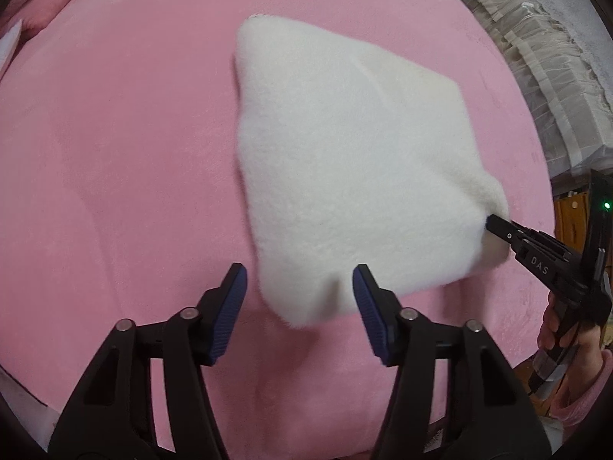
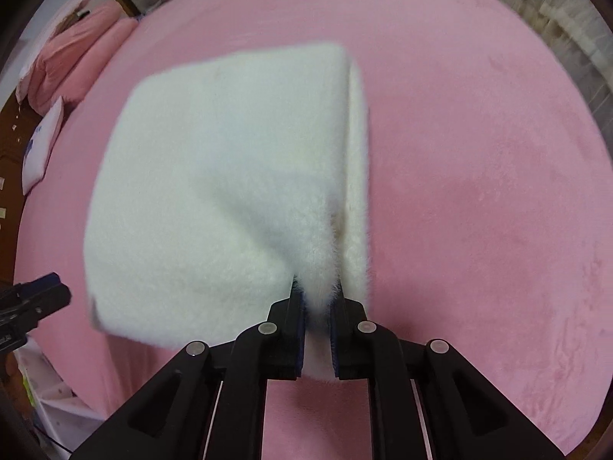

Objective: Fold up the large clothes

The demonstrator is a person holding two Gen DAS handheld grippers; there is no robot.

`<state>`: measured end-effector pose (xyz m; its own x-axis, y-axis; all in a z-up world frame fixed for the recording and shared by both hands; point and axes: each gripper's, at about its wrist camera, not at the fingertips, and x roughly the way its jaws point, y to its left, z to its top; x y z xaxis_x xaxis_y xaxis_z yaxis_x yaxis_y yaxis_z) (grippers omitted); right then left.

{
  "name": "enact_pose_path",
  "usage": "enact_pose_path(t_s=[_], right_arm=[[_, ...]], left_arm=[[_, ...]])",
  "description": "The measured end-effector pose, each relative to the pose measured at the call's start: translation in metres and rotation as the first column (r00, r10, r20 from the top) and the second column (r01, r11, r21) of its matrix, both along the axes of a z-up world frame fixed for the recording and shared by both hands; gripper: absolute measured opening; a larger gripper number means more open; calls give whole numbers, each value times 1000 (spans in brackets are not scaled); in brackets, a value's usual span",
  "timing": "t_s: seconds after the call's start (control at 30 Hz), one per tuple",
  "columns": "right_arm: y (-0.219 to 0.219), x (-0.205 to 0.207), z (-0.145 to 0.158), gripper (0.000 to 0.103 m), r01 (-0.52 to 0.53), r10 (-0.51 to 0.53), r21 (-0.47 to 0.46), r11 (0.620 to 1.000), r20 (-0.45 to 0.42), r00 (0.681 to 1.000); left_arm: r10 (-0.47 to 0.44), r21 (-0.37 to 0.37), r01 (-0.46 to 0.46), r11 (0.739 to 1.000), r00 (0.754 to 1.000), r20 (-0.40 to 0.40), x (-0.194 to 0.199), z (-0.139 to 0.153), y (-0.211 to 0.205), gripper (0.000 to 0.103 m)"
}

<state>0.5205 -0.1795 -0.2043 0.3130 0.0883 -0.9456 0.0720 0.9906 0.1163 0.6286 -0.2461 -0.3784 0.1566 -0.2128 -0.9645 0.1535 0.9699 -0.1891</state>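
A folded white fleece garment (image 1: 345, 153) (image 2: 222, 191) lies on the pink bed cover (image 1: 115, 153) (image 2: 479, 191). My right gripper (image 2: 317, 291) is shut on its near right corner, with fleece bunched between the pads and that corner lifted. In the left wrist view the right gripper (image 1: 492, 224) bites the garment's right corner from the side, held by a hand (image 1: 555, 329). My left gripper (image 1: 299, 272) hovers open over the garment's near left corner; its pads stand apart and press on nothing. Its tip shows at the left edge of the right wrist view (image 2: 49, 287).
Pink pillows (image 2: 76, 46) and a white cushion (image 2: 40, 145) lie at the bed's far left end. A pale ruffled curtain or wrapped stack (image 1: 536, 57) runs along the right side. The bed edge and floor show at the lower left (image 2: 46, 402).
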Motion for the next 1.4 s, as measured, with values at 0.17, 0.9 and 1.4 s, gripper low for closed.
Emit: enact_pose_path(t_s=[0.17, 0.9, 1.4], right_arm=[[28, -9, 46, 15, -78, 93, -115, 990, 134, 987], [-4, -47, -21, 0, 104, -90, 249, 963, -66, 994], [92, -18, 13, 0, 59, -75, 504, 862, 13, 997]], left_arm=[[2, -18, -1, 1000, 1000, 10, 3, 7, -17, 46], [-52, 68, 54, 996, 998, -24, -10, -79, -25, 35], [11, -95, -6, 995, 999, 43, 51, -49, -50, 20]])
